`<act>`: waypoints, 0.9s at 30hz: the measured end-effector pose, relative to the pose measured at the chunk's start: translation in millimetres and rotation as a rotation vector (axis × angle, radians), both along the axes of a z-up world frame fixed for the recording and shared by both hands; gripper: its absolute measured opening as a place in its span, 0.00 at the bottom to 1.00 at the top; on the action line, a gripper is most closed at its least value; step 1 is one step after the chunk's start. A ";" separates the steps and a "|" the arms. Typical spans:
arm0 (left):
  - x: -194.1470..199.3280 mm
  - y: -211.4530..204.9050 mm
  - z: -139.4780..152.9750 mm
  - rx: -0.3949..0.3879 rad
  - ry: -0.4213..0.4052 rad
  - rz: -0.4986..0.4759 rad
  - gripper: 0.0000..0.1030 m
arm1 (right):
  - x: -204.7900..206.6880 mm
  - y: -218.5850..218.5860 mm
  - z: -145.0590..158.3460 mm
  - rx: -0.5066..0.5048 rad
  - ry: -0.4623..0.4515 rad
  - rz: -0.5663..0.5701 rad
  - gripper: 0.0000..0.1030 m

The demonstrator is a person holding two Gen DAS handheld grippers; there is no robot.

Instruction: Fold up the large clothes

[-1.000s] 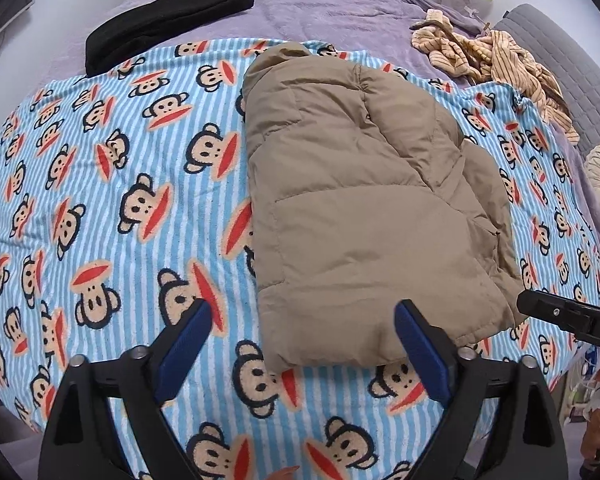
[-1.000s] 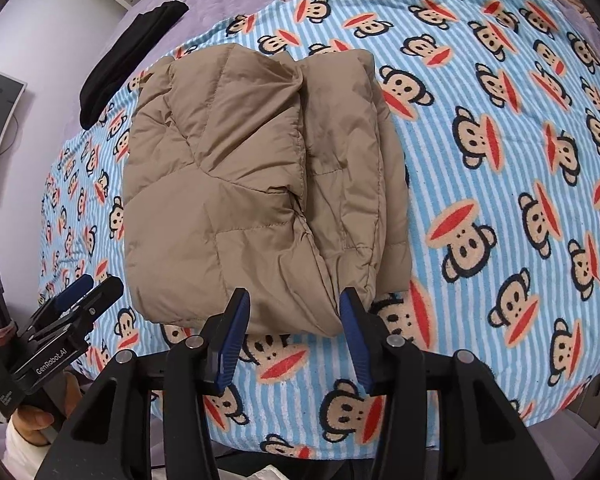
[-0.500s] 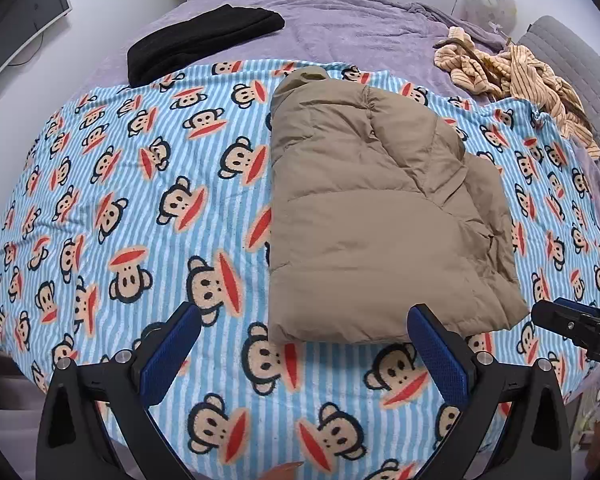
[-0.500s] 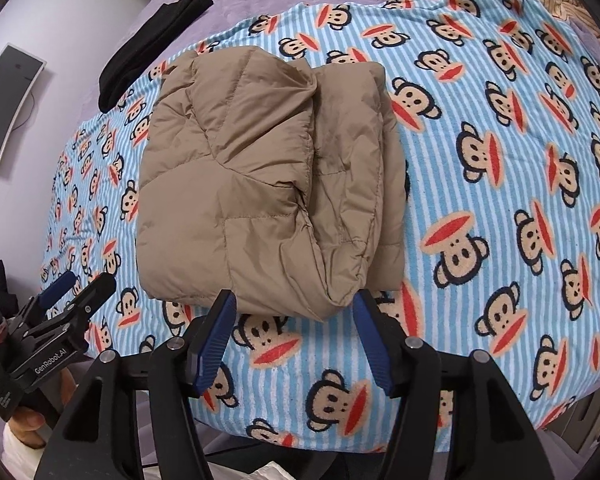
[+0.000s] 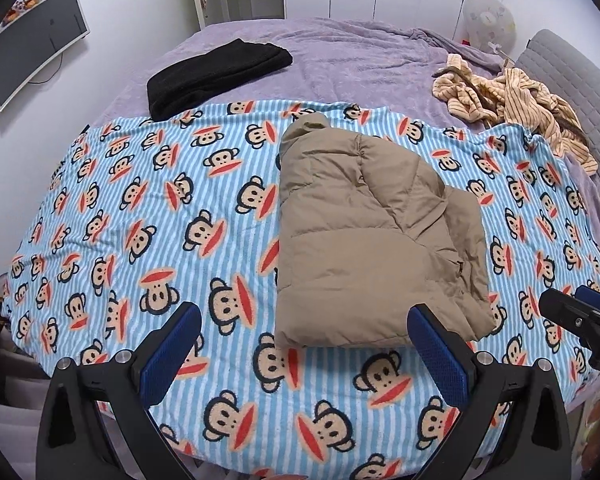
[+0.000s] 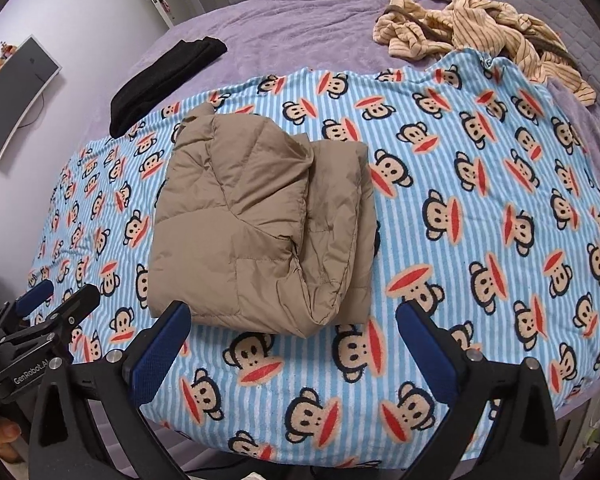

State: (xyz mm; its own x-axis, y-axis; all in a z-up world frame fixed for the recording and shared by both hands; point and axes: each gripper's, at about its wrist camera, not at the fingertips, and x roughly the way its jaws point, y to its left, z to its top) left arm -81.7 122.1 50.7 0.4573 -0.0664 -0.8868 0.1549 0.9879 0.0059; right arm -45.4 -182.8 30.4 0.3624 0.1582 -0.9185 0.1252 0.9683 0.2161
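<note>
While both grippers hang over the near edge of the bed with nothing between their pads, the fold of the coat looks finished and the step in hand is the release and pull-back. At the bottom of the left wrist view the left gripper [image 5: 304,344] stands wide open, its blue pads apart over the blanket [image 5: 140,208]. In the right wrist view the right gripper [image 6: 292,344] is opening its jaws to their widest, and they frame the near hem of the coat [image 6: 260,220] without touching it. The coat lies folded into a thick tan packet at the middle of the frame, resting on the blanket, its layers stacked with a loose flap on the right side.

Farther up, at the upper left of the left view, a black garment [image 5: 216,74] lies folded on the purple sheet [image 5: 360,52]; at the upper right a striped garment [image 5: 512,104] lies in a crumpled heap.

The next move, as a judgement, calls for a reach to that heap, with a grip on an edge so it can be spread flat.

Against the frame one second back, the right jaws were then much narrower and close over the coat's hem; both views now take in more of the room, and the coat sits smaller and farther off. The coat itself has not shifted.
</note>
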 end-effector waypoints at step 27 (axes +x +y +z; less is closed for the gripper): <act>-10.9 -1.1 28.0 0.000 -0.032 0.009 1.00 | -4.9 0.6 28.9 -0.020 -0.047 0.000 1.00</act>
State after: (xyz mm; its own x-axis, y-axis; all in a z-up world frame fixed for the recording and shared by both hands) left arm -92.6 121.0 78.7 0.4862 -0.0626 -0.8716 0.1459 0.9892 0.0104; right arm -50.3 -182.2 59.2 0.4049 0.1403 -0.9035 0.1151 0.9725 0.2026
